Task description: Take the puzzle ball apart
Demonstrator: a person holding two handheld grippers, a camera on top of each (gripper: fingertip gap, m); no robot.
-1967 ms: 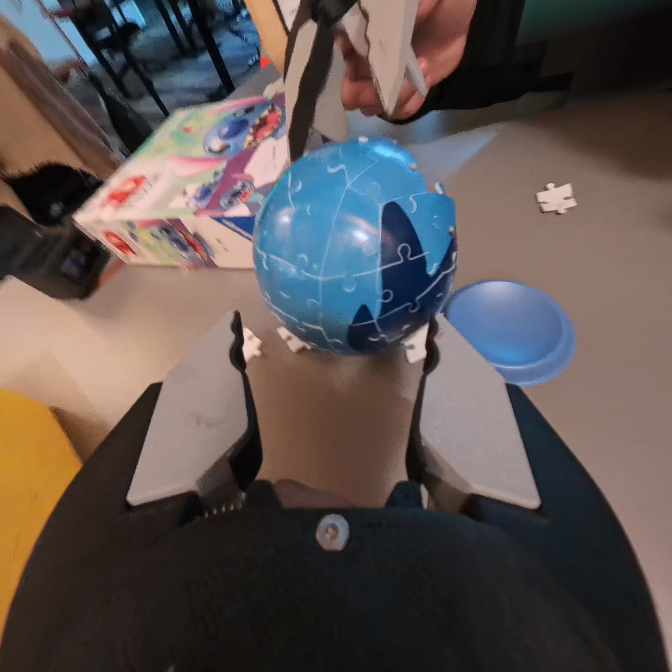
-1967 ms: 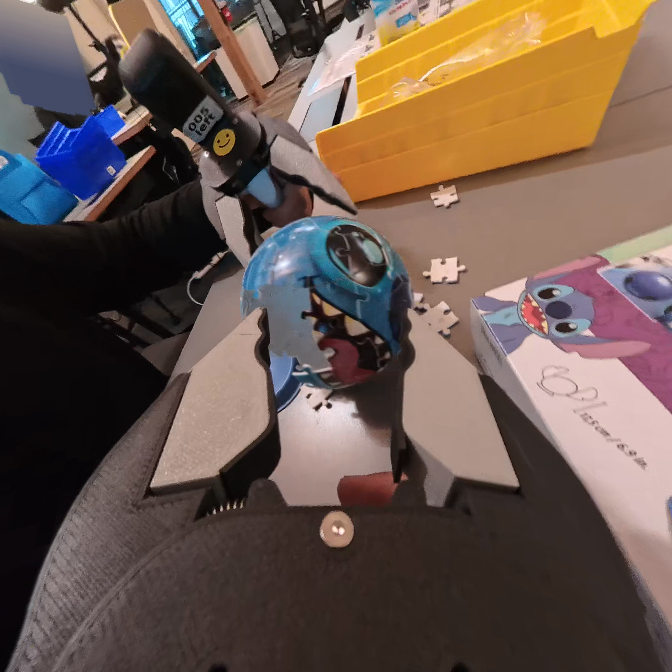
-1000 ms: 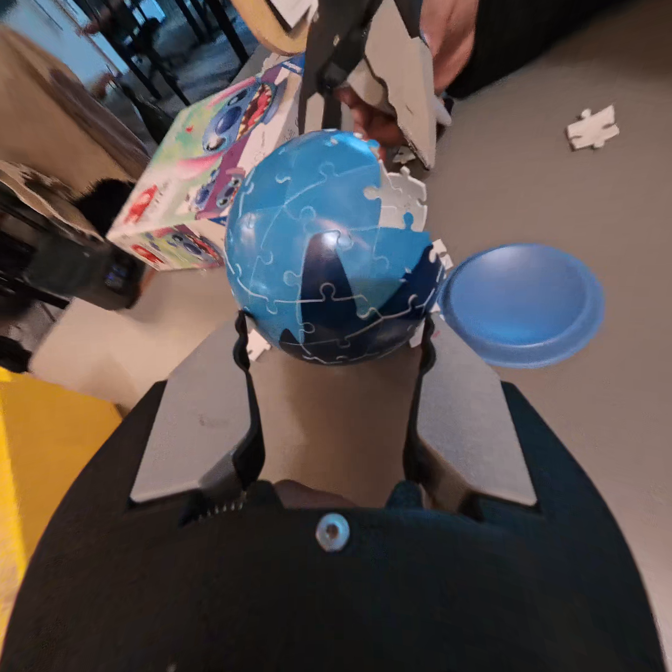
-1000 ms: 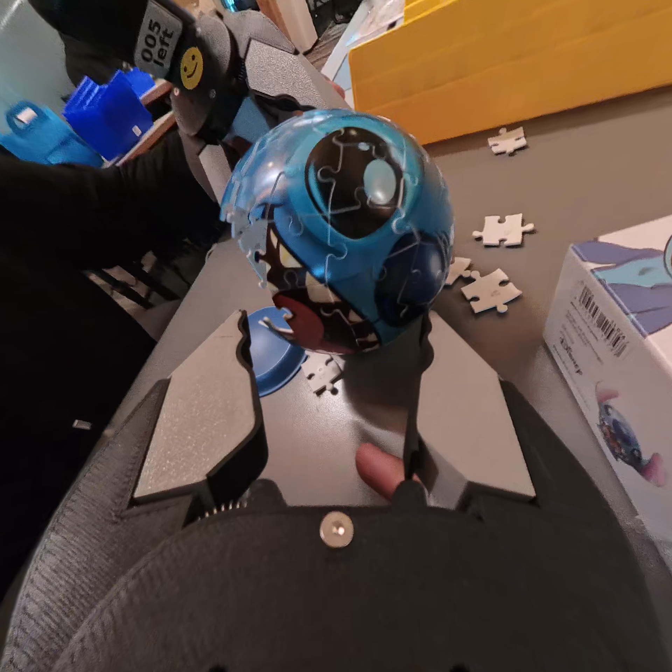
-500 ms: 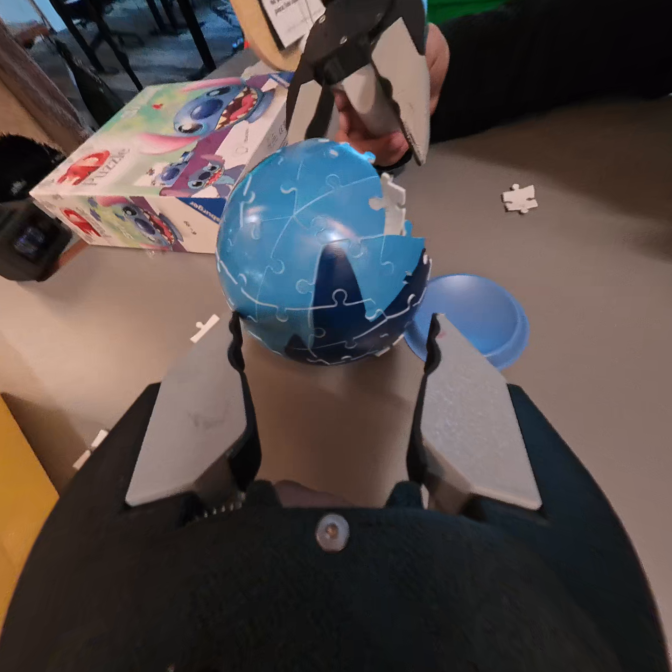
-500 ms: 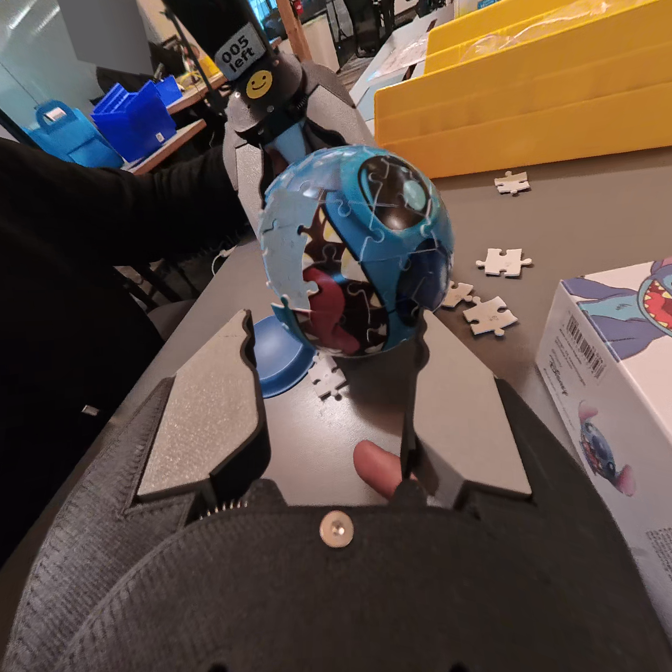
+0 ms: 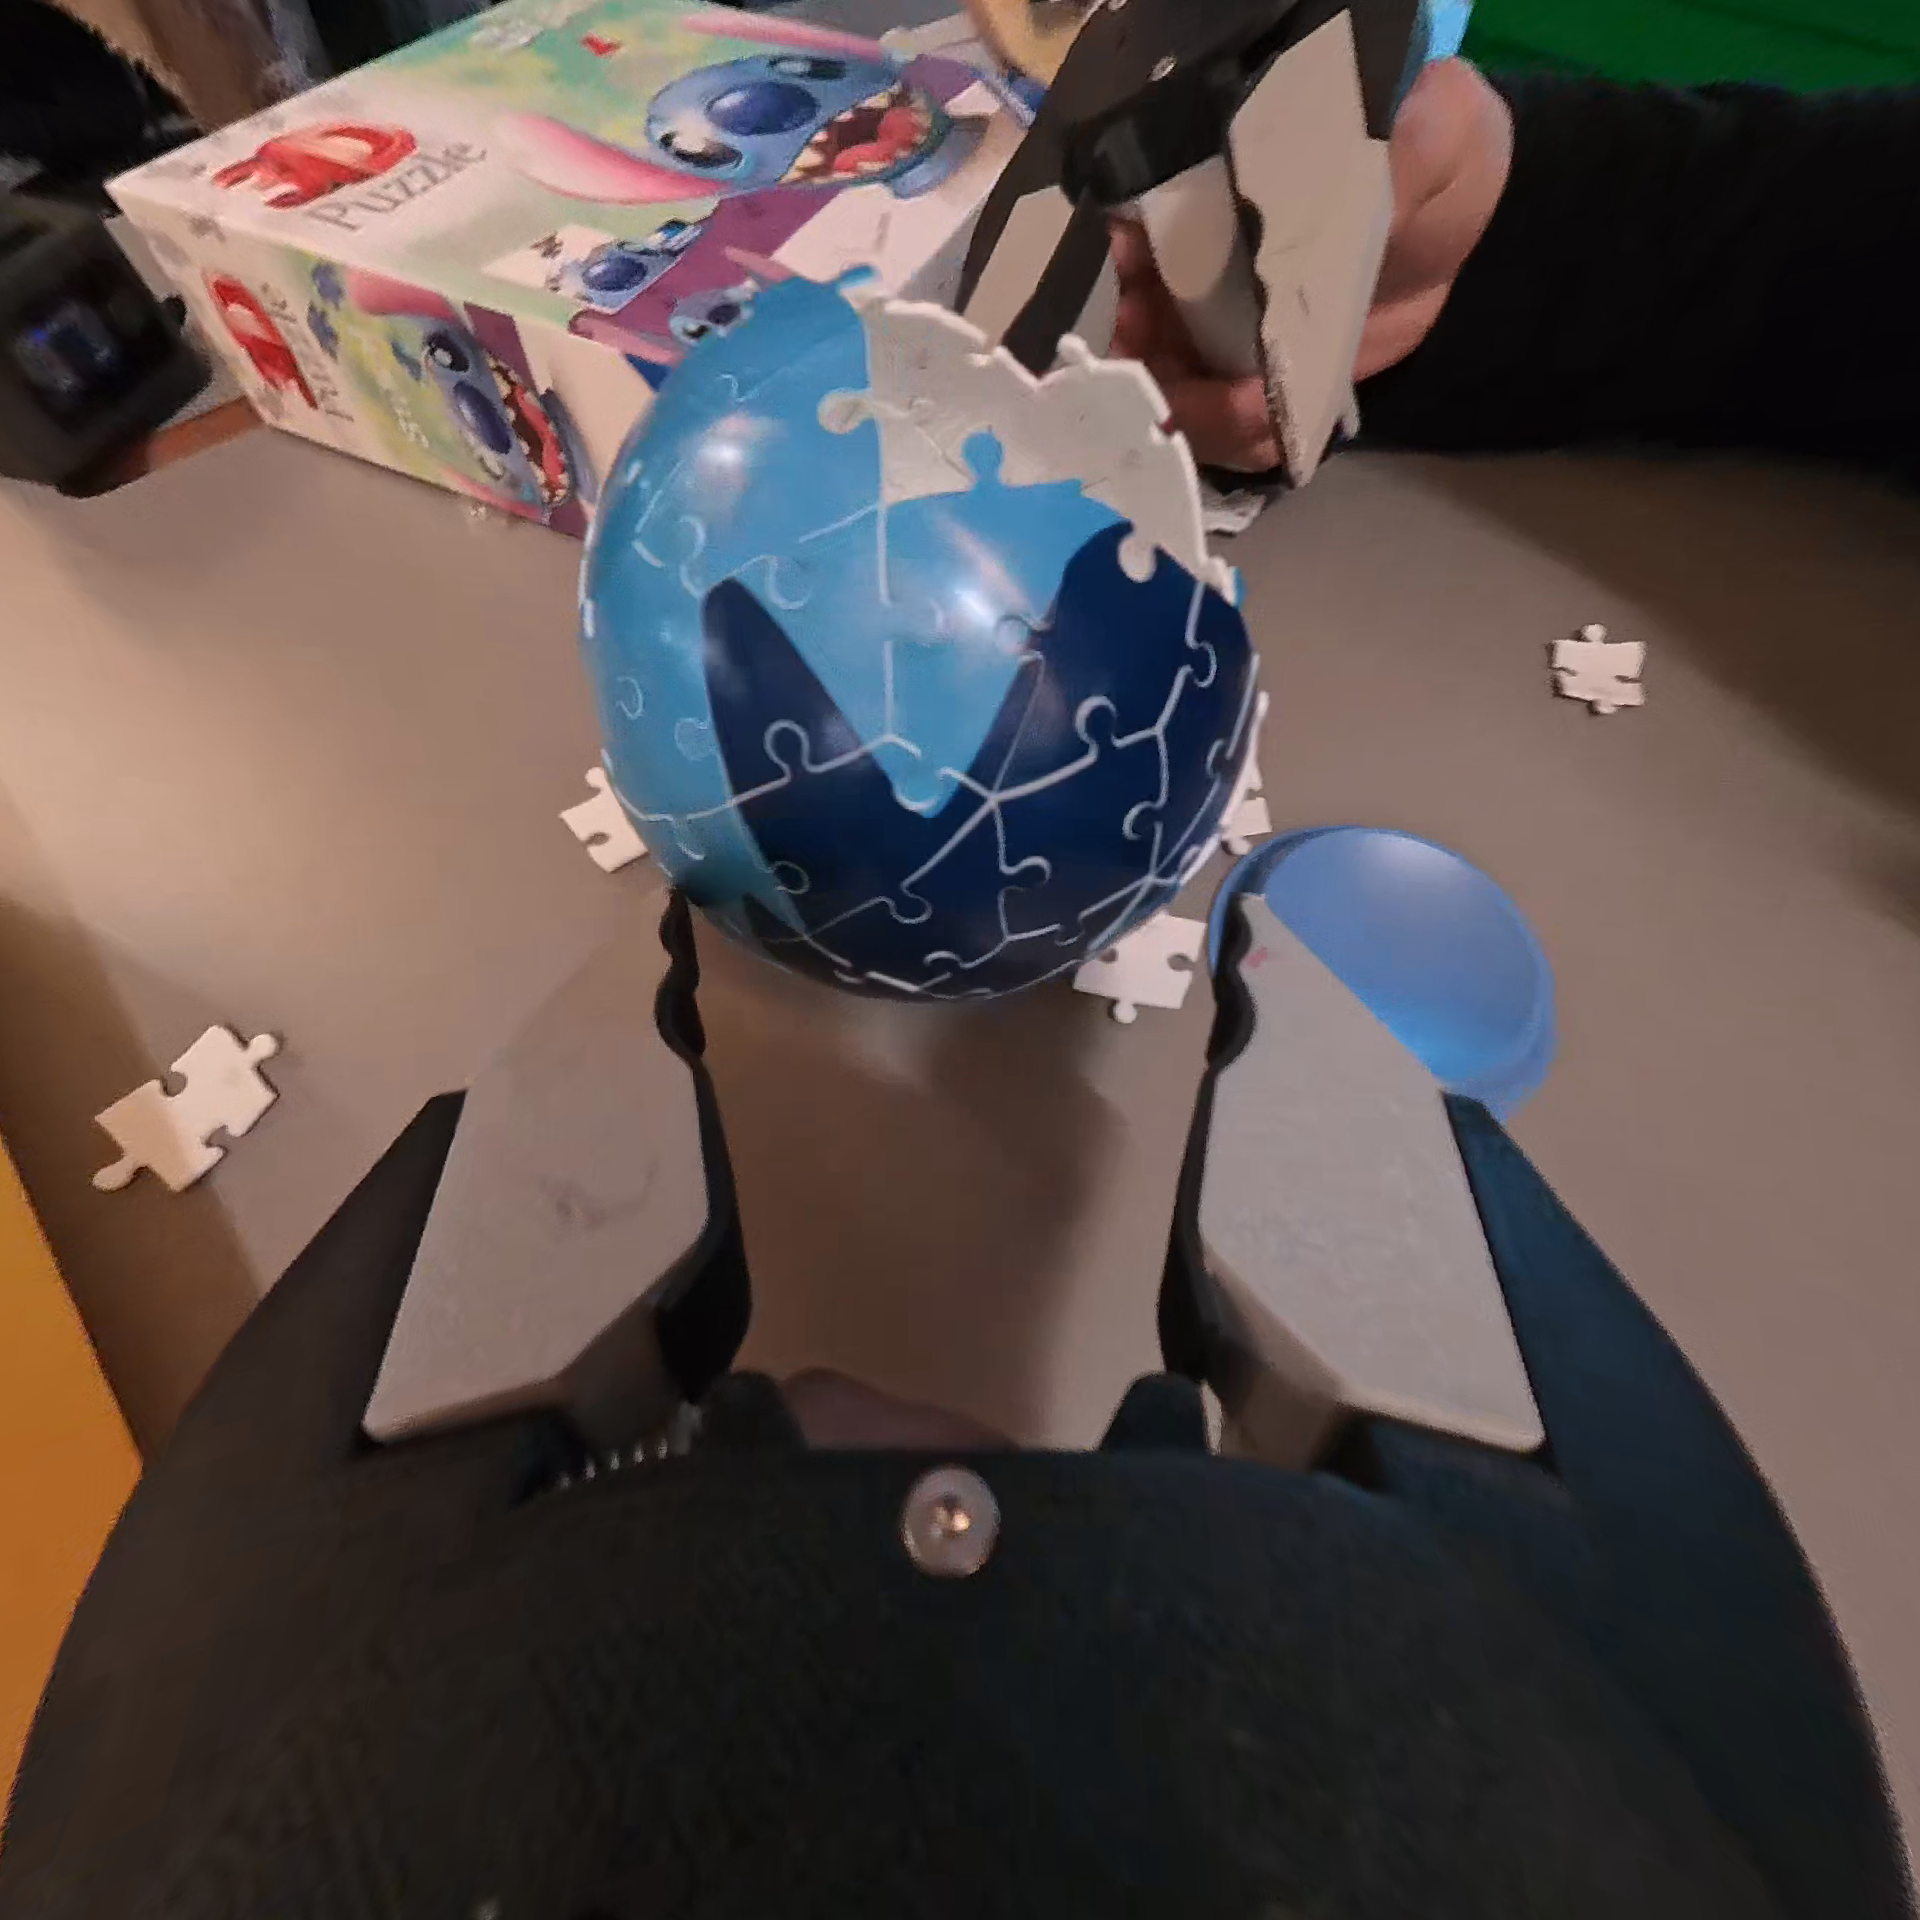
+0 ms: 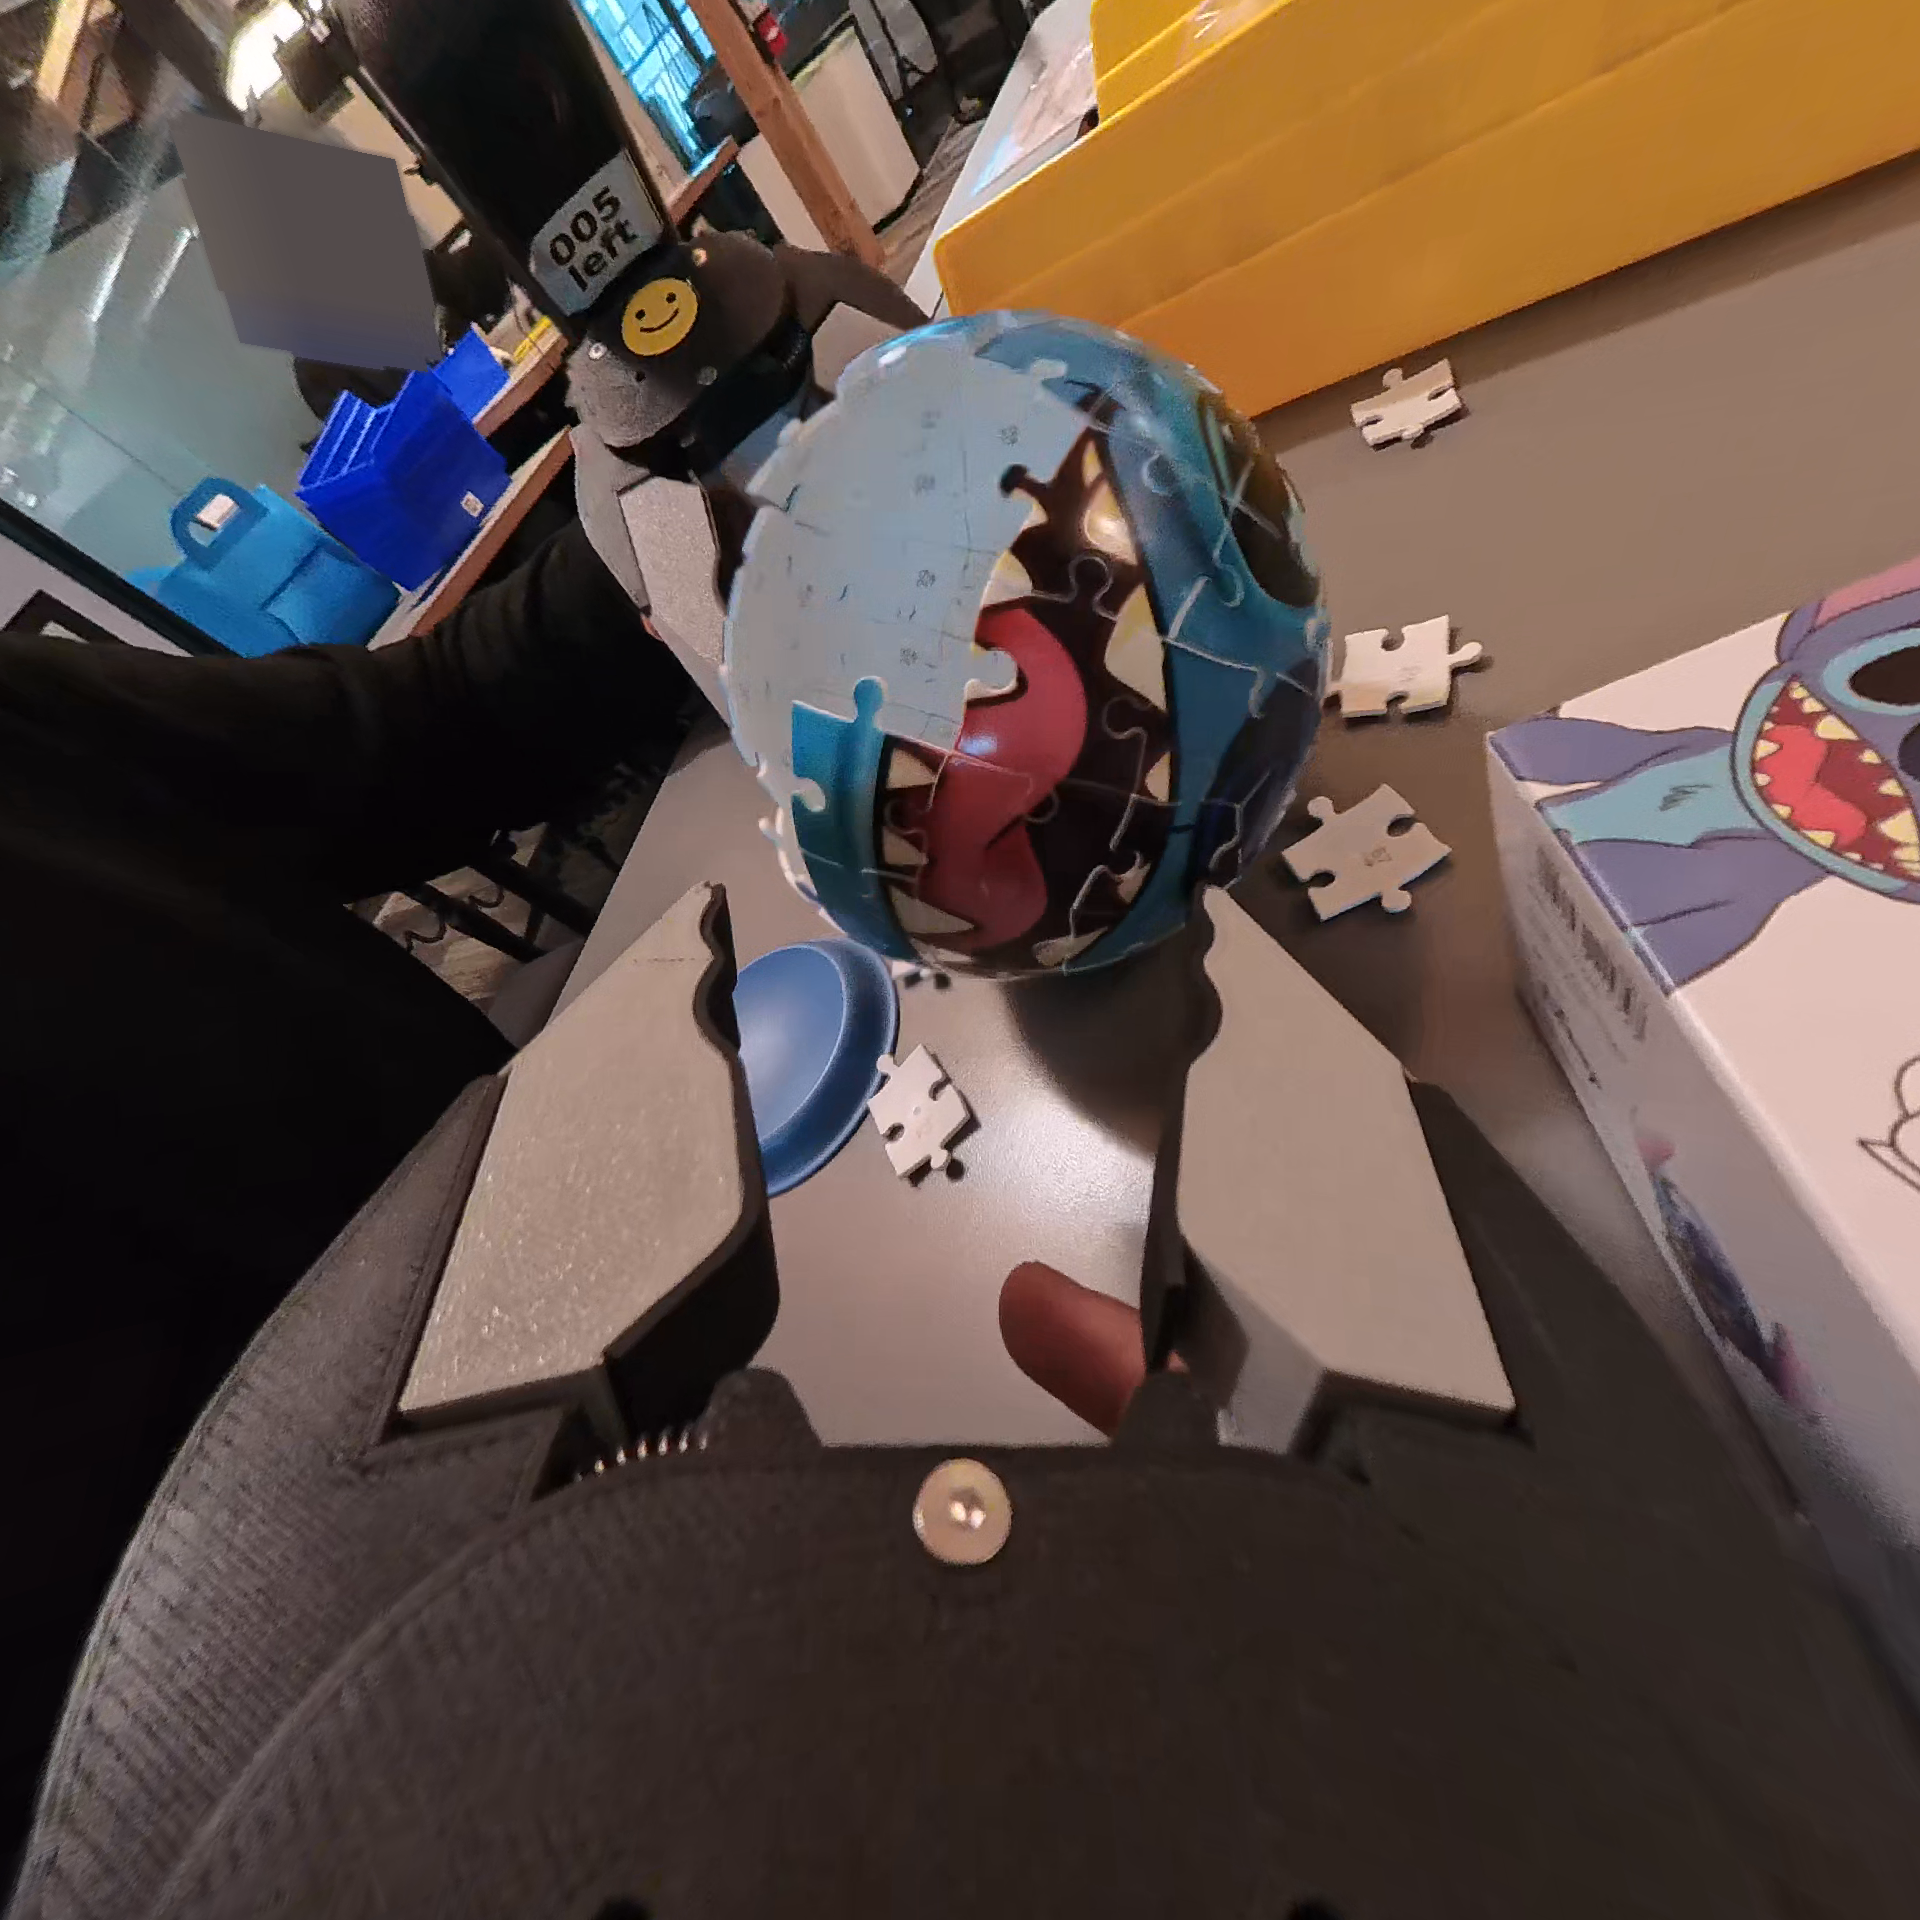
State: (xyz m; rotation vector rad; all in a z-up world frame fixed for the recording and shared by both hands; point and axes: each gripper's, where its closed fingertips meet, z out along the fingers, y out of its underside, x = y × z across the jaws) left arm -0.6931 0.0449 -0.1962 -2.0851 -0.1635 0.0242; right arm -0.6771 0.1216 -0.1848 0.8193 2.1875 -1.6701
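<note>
Puzzle ball (image 7: pixel 914 675) (partly opened, pale inner side exposed) held above grey table (image 7: pixel 312 727), gripped by left gripper (image 7: pixel 951 914). Right gripper (image 8: pixel 956 935) spread wide just before ball. Blue dish (image 7: pixel 1392 977), loose pieces (image 8: pixel 1361 852) scattered beside ball; puzzle box (image 7: pixel 499 249) seen behind.

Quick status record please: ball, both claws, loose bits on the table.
puzzle ball: partly open, a gap in the shell shows its pale inner side, most pieces joined
left claw: shut on puzzle ball's lower part
right claw: open, close to the ball
loose pieces: several on the table, white side up
blue dish: on the table beside the ball
</note>
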